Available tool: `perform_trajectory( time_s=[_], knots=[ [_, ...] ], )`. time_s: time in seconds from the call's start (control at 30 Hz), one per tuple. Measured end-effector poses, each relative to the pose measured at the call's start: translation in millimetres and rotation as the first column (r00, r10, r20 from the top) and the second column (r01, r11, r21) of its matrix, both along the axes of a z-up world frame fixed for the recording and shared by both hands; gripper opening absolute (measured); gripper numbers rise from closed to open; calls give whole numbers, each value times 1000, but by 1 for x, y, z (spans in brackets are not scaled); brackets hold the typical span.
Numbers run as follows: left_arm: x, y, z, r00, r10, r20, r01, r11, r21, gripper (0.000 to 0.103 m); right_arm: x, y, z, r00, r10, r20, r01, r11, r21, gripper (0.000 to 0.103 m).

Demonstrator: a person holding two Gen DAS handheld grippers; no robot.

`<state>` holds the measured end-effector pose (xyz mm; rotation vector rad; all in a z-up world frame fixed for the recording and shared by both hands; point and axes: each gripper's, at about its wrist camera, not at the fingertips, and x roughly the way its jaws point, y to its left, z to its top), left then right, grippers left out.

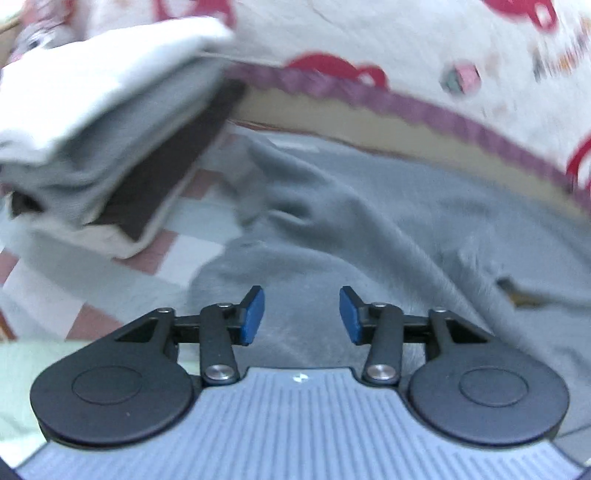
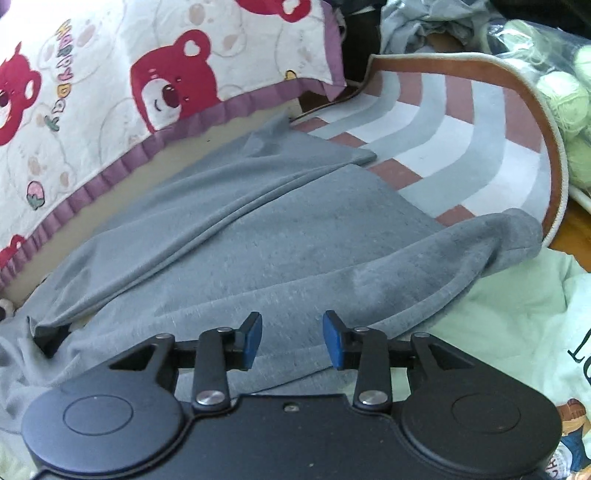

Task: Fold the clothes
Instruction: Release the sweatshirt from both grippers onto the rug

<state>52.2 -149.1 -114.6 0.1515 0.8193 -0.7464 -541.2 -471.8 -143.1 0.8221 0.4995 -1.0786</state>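
Observation:
A grey sweatshirt (image 2: 258, 251) lies spread and creased on a striped rug (image 2: 454, 147), one sleeve (image 2: 491, 240) bent at the right. My right gripper (image 2: 292, 339) hovers open just over its near part, blue pads apart, nothing between them. In the left wrist view the same grey garment (image 1: 388, 236) fills the middle, blurred by motion. My left gripper (image 1: 301, 315) is open above it and holds nothing. A stack of folded clothes (image 1: 99, 147), white, grey and dark brown, sits at the upper left on the rug (image 1: 162, 251).
A bed cover with red bears and a purple frill (image 2: 122, 96) hangs along the far side. A pale green printed shirt (image 2: 517, 332) lies at the right. A bag of yarn balls (image 2: 561, 92) and loose clothes (image 2: 424, 26) sit beyond the rug's brown edge.

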Motion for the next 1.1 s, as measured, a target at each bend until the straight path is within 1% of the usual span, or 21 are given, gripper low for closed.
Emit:
perform_trajectory(
  time_s=[0.1,0.17,0.23,0.3,0.33,0.37,0.43,0.5,0.57,0.63,0.67,0.7,0.77,0.83,0.9,1.0,1.07,1.1],
  knots=[
    [2,14,6,999,34,-27,-34,999,-4,49,2,4,6,999,7,39,-7,1000,15,42],
    [4,20,4,995,60,-74,-61,998,-4,49,10,9,8,995,48,91,-50,999,22,42],
    [4,27,1,989,81,-121,-84,996,-22,49,28,15,10,984,124,129,-128,992,21,42],
    [-1,34,0,982,103,-157,-110,993,-35,51,58,21,14,960,247,131,-249,968,-4,42],
    [-3,37,-2,978,114,-172,-122,992,-39,52,77,25,18,941,319,111,-317,948,-31,42],
    [-4,38,-4,975,124,-185,-134,990,-41,52,97,31,23,916,393,82,-388,919,-65,42],
    [-2,41,-8,967,146,-209,-158,987,-40,54,138,44,35,845,535,17,-528,839,-133,42],
    [2,43,-14,956,189,-224,-200,979,-28,55,170,55,42,766,643,27,-632,759,-157,42],
    [7,46,-19,943,235,-234,-246,969,-16,56,197,67,46,684,728,42,-712,680,-176,42],
    [17,48,-26,929,281,-240,-289,957,0,58,218,78,44,623,780,49,-762,621,-184,44],
    [23,48,-30,923,292,-250,-300,954,7,58,227,82,42,599,799,54,-781,597,-183,45],
    [29,46,-35,918,298,-262,-305,952,14,58,233,83,36,588,807,58,-790,588,-173,45],
    [40,42,-45,907,302,-292,-308,951,29,58,243,87,23,580,812,62,-800,582,-146,45],
    [48,36,-56,900,303,-313,-307,951,38,58,247,92,18,562,825,57,-813,564,-144,45],
    [51,28,-65,901,295,-317,-295,954,49,59,249,97,18,541,839,48,-827,542,-149,45],
    [58,17,-75,903,291,-317,-289,956,54,67,251,106,16,509,860,35,-847,508,-158,43],
    [62,10,-75,920,278,-276,-276,960,44,67,252,112,15,487,873,25,-860,484,-163,43],
    [63,8,-75,928,272,-254,-272,962,36,71,253,115,15,476,879,21,-866,473,-165,43]
  ],
)
